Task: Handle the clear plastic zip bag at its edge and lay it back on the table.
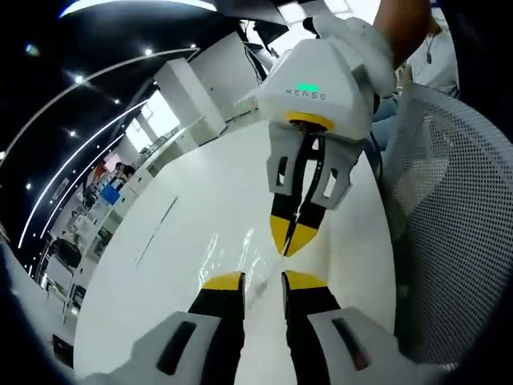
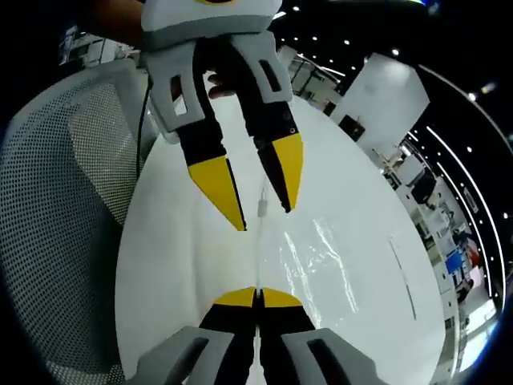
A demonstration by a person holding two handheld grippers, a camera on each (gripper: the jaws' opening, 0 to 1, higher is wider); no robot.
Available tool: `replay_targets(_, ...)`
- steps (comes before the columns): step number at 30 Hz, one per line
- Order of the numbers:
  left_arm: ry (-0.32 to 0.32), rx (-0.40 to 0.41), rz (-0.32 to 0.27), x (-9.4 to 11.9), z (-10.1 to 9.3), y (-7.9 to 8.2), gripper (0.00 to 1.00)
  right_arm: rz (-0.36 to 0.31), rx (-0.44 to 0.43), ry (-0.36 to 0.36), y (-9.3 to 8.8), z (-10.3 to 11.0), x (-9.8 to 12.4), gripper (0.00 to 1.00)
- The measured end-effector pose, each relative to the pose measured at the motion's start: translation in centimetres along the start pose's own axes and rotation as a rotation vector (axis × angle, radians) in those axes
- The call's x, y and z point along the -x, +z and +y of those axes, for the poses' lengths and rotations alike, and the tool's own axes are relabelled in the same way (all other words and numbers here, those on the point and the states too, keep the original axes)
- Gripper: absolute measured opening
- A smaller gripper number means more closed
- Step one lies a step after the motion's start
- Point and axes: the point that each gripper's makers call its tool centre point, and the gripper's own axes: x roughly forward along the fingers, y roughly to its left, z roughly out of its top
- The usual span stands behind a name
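Note:
The clear plastic zip bag (image 1: 240, 261) lies stretched over the white table (image 1: 200, 200), and its glossy film (image 2: 317, 253) catches the light. My right gripper (image 2: 256, 298) is shut on the bag's zip edge, which runs straight up from its yellow tips. In the left gripper view, the right gripper (image 1: 293, 237) comes down from above with its tips pinched together on the bag. My left gripper (image 1: 263, 281) is open, its jaws apart on either side of the bag's edge. From the right gripper view, the left gripper (image 2: 263, 215) stands open astride the zip edge.
A white mesh chair (image 1: 457, 224) stands close beside the table (image 2: 184, 265), and its back (image 2: 64, 200) is near both grippers. A person's hand holds the right gripper from above. Office desks and white partitions (image 2: 385, 88) lie beyond the table's far end.

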Motion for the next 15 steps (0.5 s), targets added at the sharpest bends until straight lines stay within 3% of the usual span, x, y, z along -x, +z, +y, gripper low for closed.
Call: replay_targets(15,-0.045,-0.084,0.097,-0.5,0.1,-2.5,0.02,0.001,0.019,0.003,0.3,0.4,0.3,0.0)
